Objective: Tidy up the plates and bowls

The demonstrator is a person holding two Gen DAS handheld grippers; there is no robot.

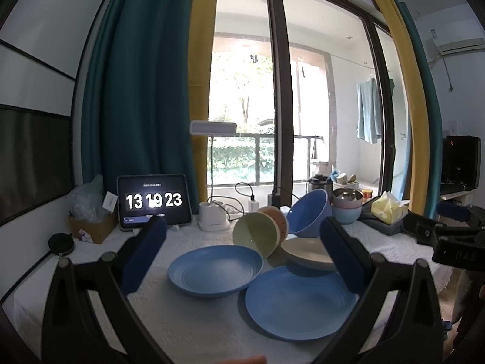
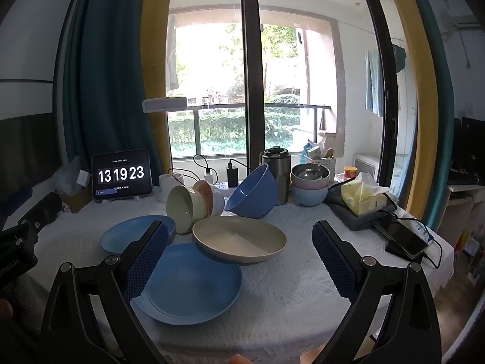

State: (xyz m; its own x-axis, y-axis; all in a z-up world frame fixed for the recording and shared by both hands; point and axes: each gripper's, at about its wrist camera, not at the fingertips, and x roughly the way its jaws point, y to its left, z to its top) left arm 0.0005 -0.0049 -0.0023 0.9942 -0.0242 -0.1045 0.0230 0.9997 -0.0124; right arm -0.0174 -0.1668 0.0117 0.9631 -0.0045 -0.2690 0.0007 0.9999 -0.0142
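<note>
Both grippers, left gripper (image 1: pixel 242 251) and right gripper (image 2: pixel 239 257), hung open and empty; at centre frame, the beige plate (image 2: pixel 239 239) overlapped the blue plate (image 2: pixel 188 282) and risked sliding if nudged

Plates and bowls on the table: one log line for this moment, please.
left gripper: open, empty | right gripper: open, empty | two blue plates, beige plate unstacked | nested bowls, blue bowl tipped

Three plates lie on the tabletop (image 2: pixel 288 288): two blue plates (image 2: pixel 188 282) (image 2: pixel 121 236) at 7 and 9 o'clock and one beige plate (image 2: pixel 239 238) at centre. Four bowls lie tipped on their sides at 11 to 12 o'clock: one green bowl (image 2: pixel 182 209), one orange bowl (image 2: pixel 203 195), one white bowl (image 2: pixel 217 200) and one blue bowl (image 2: pixel 253 192). A stack of three upright bowls (image 2: pixel 309 188) stands at 1 o'clock.
</note>
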